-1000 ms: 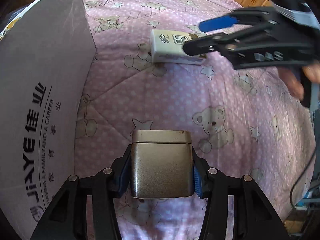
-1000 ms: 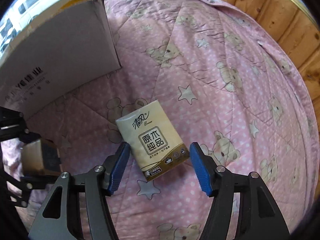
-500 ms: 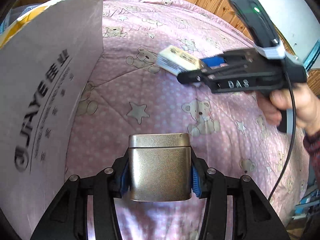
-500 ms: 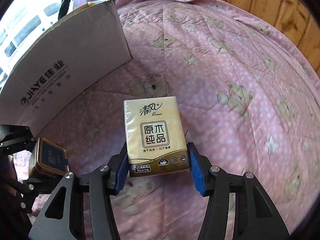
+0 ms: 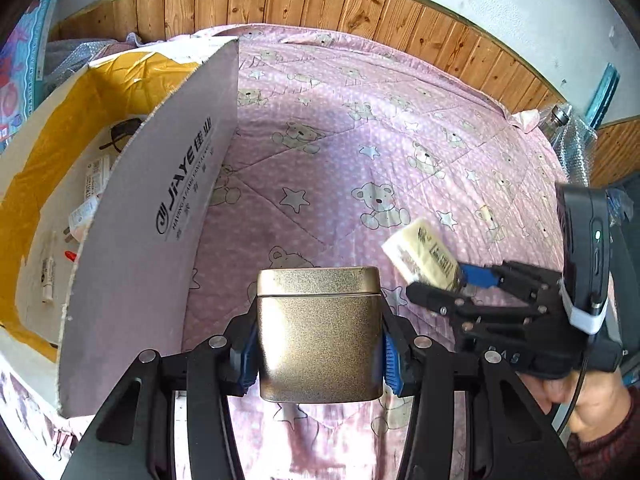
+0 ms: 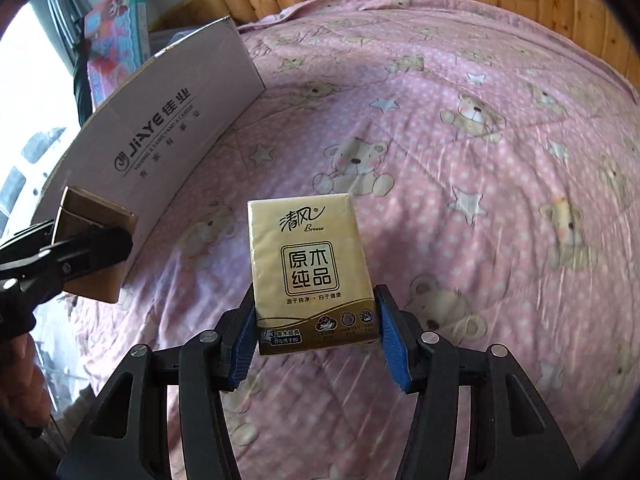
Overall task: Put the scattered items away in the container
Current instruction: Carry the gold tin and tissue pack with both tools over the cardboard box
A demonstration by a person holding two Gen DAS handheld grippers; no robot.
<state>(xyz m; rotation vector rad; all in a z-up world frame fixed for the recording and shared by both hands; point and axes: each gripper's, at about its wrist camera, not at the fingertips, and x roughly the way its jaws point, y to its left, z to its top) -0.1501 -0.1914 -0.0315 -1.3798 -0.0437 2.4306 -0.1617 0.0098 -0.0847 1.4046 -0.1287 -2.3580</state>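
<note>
Left wrist view: the left gripper (image 5: 318,354) clamps a gold tin (image 5: 318,334) above the pink quilt (image 5: 360,140), beside the open cardboard box (image 5: 160,208). The right gripper (image 6: 316,346) grips a tissue pack (image 6: 310,276). The tin could clip the box's tall wall and slip free.

Cardboard box (image 5: 168,216) stands on the quilt (image 5: 360,152), left side.

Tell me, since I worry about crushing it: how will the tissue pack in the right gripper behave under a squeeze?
The tissue pack is probably soft and light: a film-wrapped paper packet, so the right gripper could dent it. Its glossy wrapper looks somewhat slippery. Only its lower end sits between the blue pads, so it may pivot or sag if swung quickly.
</note>
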